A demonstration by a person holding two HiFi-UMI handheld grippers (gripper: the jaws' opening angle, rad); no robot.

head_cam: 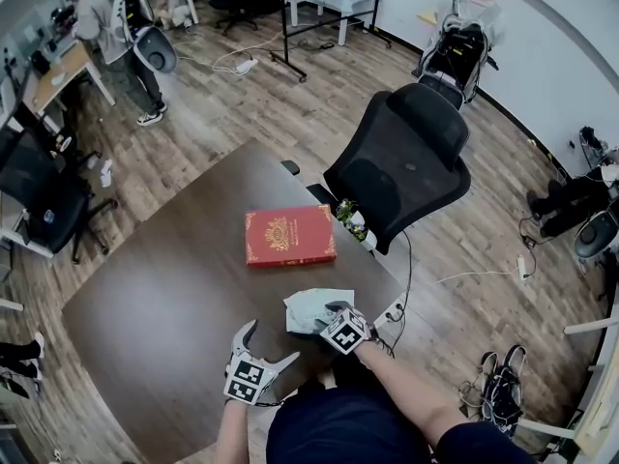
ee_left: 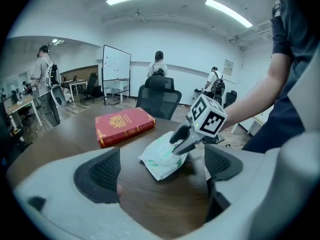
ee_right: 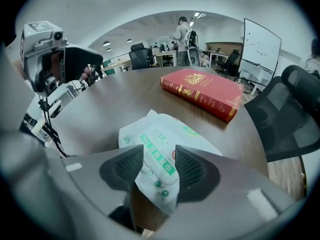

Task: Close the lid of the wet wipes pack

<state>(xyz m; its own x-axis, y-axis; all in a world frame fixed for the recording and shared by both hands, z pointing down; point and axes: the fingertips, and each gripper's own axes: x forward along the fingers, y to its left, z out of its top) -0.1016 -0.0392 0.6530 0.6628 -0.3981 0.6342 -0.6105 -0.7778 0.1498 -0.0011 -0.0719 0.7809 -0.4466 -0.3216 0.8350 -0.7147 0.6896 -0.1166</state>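
Note:
The wet wipes pack [head_cam: 308, 306] is white with green print and lies near the front edge of the dark wooden table [head_cam: 164, 298]. My right gripper [head_cam: 331, 314] points steeply down onto its near end. In the right gripper view the pack [ee_right: 159, 134] runs up between the pads, which close on its near end with the lid strip between them. From the left gripper view the pack [ee_left: 161, 160] shows with the right gripper [ee_left: 176, 145] on its top. My left gripper [head_cam: 265, 348] hangs above the table left of the pack, open and holding nothing.
A red hardcover book [head_cam: 288, 235] lies flat behind the pack. A black mesh office chair [head_cam: 401, 162] stands at the table's far right edge, with a small green thing [head_cam: 350, 218] beside it. People stand at desks in the background.

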